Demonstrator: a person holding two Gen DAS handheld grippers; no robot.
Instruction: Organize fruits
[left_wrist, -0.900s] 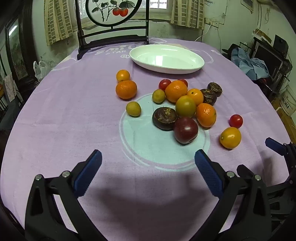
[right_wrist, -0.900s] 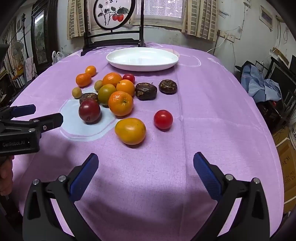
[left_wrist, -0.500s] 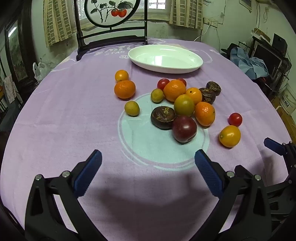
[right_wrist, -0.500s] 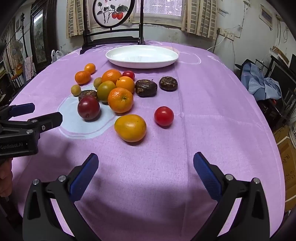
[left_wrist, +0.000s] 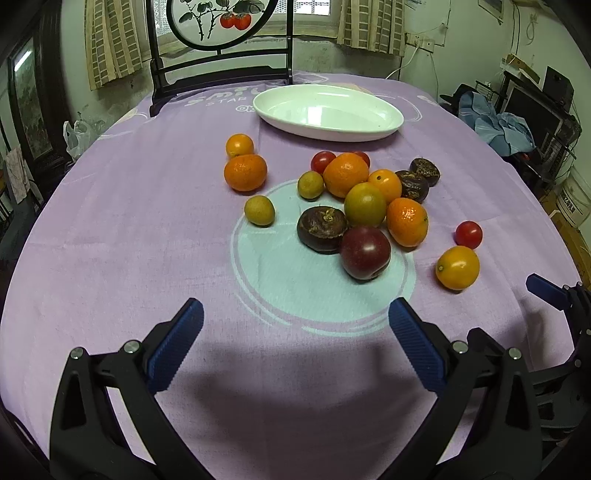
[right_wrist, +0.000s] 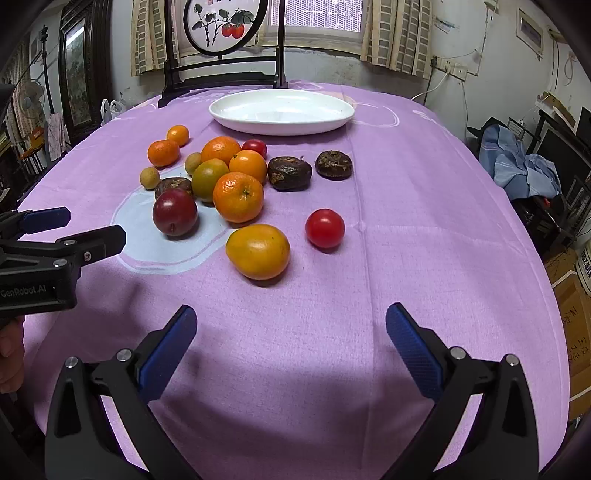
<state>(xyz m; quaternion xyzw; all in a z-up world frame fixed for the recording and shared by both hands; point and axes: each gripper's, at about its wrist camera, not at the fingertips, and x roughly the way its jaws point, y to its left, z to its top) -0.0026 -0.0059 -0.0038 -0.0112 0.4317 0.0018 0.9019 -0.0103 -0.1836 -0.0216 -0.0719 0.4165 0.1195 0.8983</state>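
At the far end of the round table's purple cloth (right_wrist: 406, 206) stood the white oval dish (right_wrist: 236, 116), empty, which we judged to be the destination for the fruit. The fruits lay loose on the cloth between the dish and us, none yet in it. Most formed a tight, touching cluster: a dark plum (right_wrist: 174, 212) nearest on the left, a large mandarin (right_wrist: 238, 196) beside it, a greenish citrus (right_wrist: 208, 179) behind, with more oranges and two dark wrinkled fruits (right_wrist: 290, 172) to the right. Apart from the cluster, near our right side, sat a yellow-orange fruit (right_wrist: 257, 251) and a red cherry tomato (right_wrist: 325, 228), close together but not touching. We held the right gripper (right_wrist: 290, 343) above the near cloth with its jaws spread fully and nothing between them; the left gripper (left_wrist: 295, 334) was likewise wide apart and empty. Both pointed downward toward the fruit, a ready posture for a first pick. We judged the isolated yellow-orange fruit the easiest opening target for the right gripper, since no neighbour would obstruct the fingers. Round fruit could roll if nudged off-centre during closure.
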